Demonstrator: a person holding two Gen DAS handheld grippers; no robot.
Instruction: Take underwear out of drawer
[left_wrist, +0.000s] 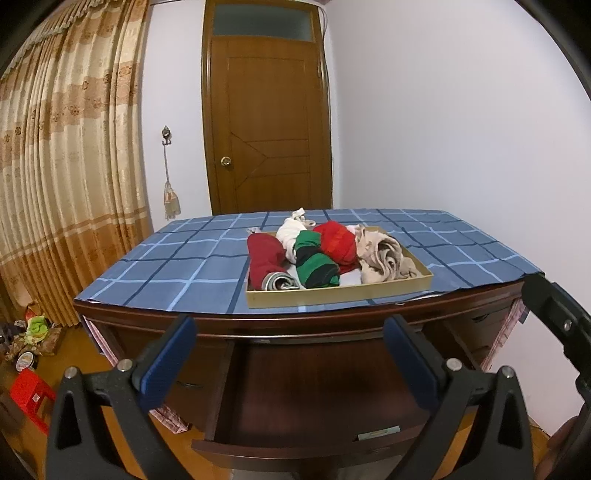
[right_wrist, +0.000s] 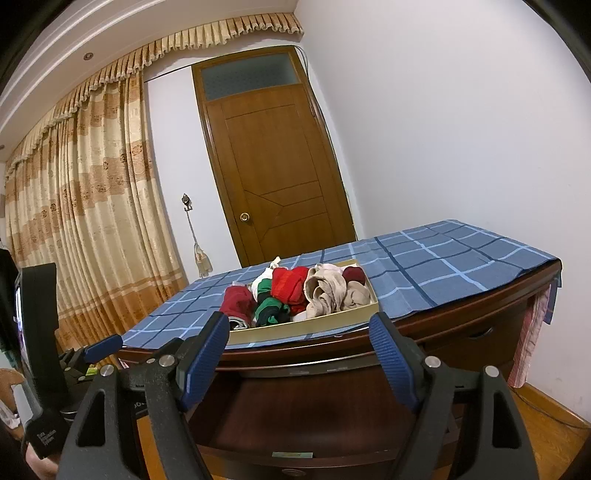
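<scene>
A shallow cardboard tray (left_wrist: 340, 293) (right_wrist: 306, 325) sits on the desk's blue checked cloth (left_wrist: 184, 266) (right_wrist: 443, 266). It holds rolled underwear: a dark red roll (left_wrist: 264, 260) (right_wrist: 238, 301), a green and black one (left_wrist: 316, 264) (right_wrist: 271, 310), a bright red one (left_wrist: 338, 240) (right_wrist: 291, 282) and beige ones (left_wrist: 384, 254) (right_wrist: 328, 295). The desk's middle drawer (left_wrist: 314, 398) (right_wrist: 306, 413) is pulled open and looks empty. My left gripper (left_wrist: 291, 332) is open above the drawer. My right gripper (right_wrist: 299, 328) is open, also above the drawer. The left gripper shows at the left of the right wrist view (right_wrist: 99, 349).
A brown wooden door (left_wrist: 266, 122) (right_wrist: 273, 170) stands behind the desk and a patterned curtain (left_wrist: 66, 177) (right_wrist: 85, 206) hangs at the left. A red stool (left_wrist: 29, 397) and clutter lie on the floor at the left. The white wall is at the right.
</scene>
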